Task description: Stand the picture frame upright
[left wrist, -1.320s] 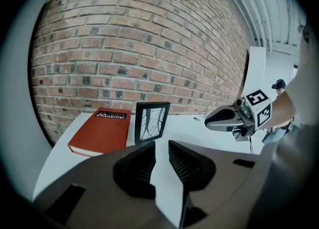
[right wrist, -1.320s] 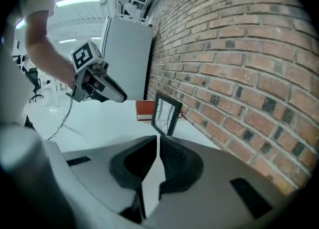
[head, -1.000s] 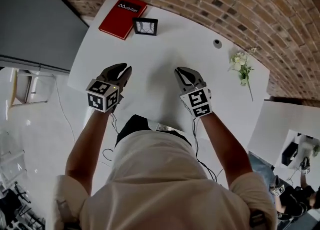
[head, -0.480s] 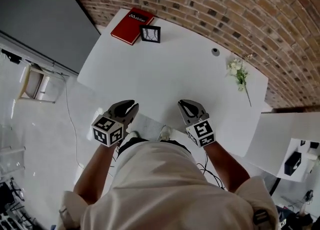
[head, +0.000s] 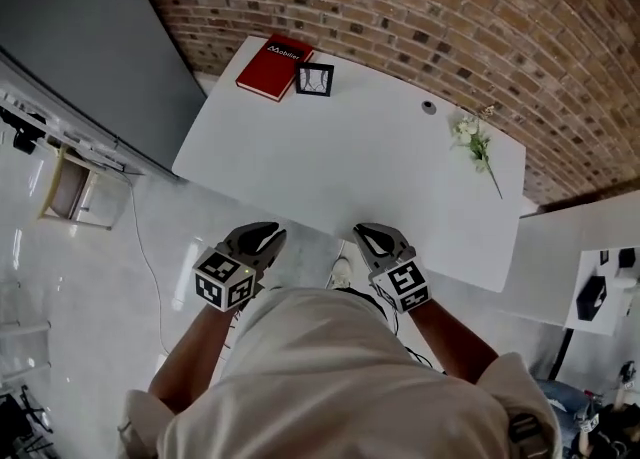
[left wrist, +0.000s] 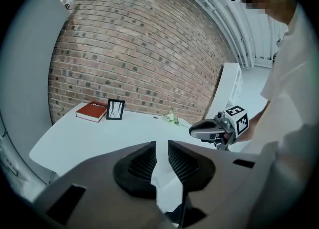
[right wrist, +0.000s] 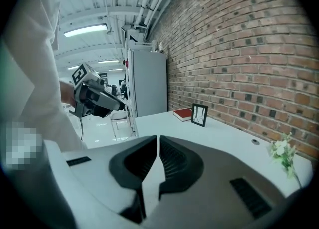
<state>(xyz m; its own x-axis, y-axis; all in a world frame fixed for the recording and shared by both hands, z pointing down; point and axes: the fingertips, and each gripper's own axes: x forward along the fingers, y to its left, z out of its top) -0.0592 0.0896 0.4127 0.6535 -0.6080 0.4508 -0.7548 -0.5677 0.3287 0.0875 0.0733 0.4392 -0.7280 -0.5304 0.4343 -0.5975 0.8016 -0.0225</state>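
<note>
Black rectangular picture frame [head: 314, 79] stands upright far ahead of both grippers. The left gripper [head: 266, 235] is parted and empty, the right gripper [head: 368, 234] narrowly parted and empty. Probably light, rigid, glass-fronted: best gripped by its side rails.

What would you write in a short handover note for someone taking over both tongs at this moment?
Left tongs: open, empty.
Right tongs: open, empty.
Both are held off the near edge of the table, in front of the person.
Picture frame: upright at the far left corner, beside the red book.
Done: the frame stands.
Left: nothing apparent.
</note>
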